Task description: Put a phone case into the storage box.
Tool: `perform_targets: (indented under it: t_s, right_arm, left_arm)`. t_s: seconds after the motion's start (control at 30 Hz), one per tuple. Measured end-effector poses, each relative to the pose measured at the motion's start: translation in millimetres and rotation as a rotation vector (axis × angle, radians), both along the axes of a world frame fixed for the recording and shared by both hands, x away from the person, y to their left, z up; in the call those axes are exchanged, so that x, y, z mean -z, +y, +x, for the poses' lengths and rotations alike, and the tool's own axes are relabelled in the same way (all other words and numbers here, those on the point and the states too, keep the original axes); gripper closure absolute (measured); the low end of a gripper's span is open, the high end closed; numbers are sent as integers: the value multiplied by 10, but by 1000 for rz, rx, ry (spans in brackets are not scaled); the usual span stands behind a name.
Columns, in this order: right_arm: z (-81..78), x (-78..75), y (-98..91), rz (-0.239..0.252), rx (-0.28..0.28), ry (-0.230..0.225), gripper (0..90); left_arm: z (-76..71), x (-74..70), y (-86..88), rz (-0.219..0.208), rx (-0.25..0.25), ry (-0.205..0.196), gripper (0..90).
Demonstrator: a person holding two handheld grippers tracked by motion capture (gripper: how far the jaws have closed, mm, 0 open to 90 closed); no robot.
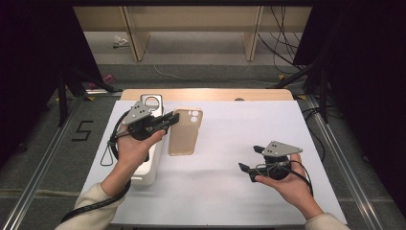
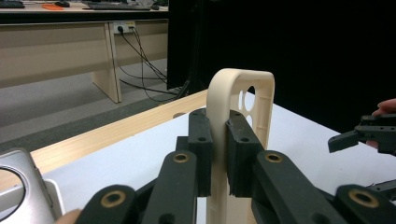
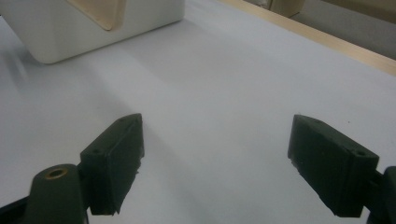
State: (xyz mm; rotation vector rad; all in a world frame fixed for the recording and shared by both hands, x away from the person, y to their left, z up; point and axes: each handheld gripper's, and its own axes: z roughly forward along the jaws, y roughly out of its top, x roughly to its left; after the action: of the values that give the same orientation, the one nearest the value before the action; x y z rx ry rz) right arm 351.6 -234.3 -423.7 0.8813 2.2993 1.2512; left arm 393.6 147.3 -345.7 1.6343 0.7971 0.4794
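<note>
Phone: a silver phone [image 1: 152, 102] lay camera-side up at the far left of the white table sheet [image 1: 230, 191], partly under the left hand; a white box [image 1: 147, 170] sat just nearer the person.
Left gripper: the left gripper [image 1: 168, 120] had its jaws pressed together on the long side wall of the case, near the camera-cutout end; in the left gripper view the pads [image 2: 201, 140] pinched that thin rim from both sides.
Case: the beige phone case [image 1: 185, 132] sat just right of the phone, left of centre on the sheet; it looked light, thin and flexible, probably soft rubbery plastic; the rim seemed the best place to hold, since the flat back would likely bow; not fragile, though a one-edge grip might let it twist or sag.
Right gripper: the right gripper [image 1: 250, 160] hovered well apart to the right, jaws spread wide, holding nothing; bare sheet lay between them.
</note>
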Motion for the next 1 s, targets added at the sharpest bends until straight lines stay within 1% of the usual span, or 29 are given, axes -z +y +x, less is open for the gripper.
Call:
perform_targets:
  t_s: [0.23,0.5,0.77,1.0]
  right_arm:
    - [-2,1,-4,5,2,0,197]
    - [-2,0,-12,13,9,-1,198]
    - [2,-6,-29,27,25,-15,207]
    - [7,-1,-33,33,29,-16,210]
  left_arm:
    - [9,-34,65,9,-15,-11,821]
    - [23,-64,135,8,-30,-16,821]
    - [31,-97,183,15,-31,-26,820]
    - [42,-115,229,12,-38,-25,820]
